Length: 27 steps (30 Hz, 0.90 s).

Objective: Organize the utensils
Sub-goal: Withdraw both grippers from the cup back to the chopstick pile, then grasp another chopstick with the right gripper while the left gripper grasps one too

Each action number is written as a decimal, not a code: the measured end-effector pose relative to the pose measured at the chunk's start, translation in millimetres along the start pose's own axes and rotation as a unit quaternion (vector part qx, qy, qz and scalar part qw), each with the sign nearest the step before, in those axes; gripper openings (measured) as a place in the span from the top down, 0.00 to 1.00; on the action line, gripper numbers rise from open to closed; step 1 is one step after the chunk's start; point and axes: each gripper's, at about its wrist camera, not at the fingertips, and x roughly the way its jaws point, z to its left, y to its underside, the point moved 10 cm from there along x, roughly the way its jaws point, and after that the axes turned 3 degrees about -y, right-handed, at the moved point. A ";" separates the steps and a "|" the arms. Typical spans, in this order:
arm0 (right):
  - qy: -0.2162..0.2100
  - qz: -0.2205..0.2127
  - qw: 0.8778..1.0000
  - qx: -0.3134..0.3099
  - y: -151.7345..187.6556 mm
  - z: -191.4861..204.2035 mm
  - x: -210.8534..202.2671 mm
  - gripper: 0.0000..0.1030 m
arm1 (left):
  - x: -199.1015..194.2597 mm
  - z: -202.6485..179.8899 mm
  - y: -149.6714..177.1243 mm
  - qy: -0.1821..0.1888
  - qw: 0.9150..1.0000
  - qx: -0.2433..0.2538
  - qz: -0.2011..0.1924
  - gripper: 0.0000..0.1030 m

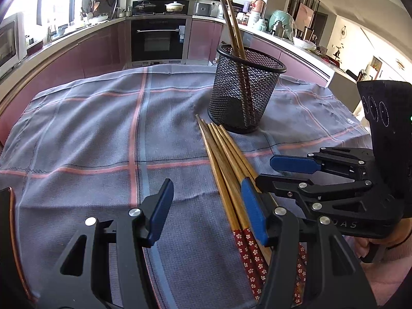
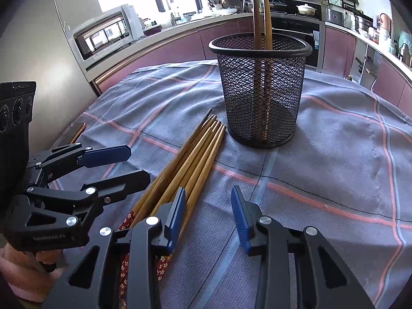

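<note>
Both the left gripper point(image 1: 206, 209) and the right gripper point(image 2: 208, 217) are spread wide and hold nothing. The chopsticks point(image 1: 223, 154) lie together on the cloth point(image 1: 90, 134), just beside the mesh cup point(image 1: 244, 90). It is best to pinch only one near its middle, then lift it straight up so it drops tip-first into the cup.

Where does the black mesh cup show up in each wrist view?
Left wrist view: the mesh cup stands right of centre, upper half, just beyond the tips of the loose chopsticks.
Right wrist view: the cup sits at centre, upper half, right of those tips.
Shared landmark: the two chopsticks standing inside it.
</note>
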 end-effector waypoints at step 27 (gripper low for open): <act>0.034 0.009 0.999 -0.020 -2.4 -1.5 6.5 0.76 | 20.5 2.1 10.2 -0.008 0.999 0.020 0.033 0.57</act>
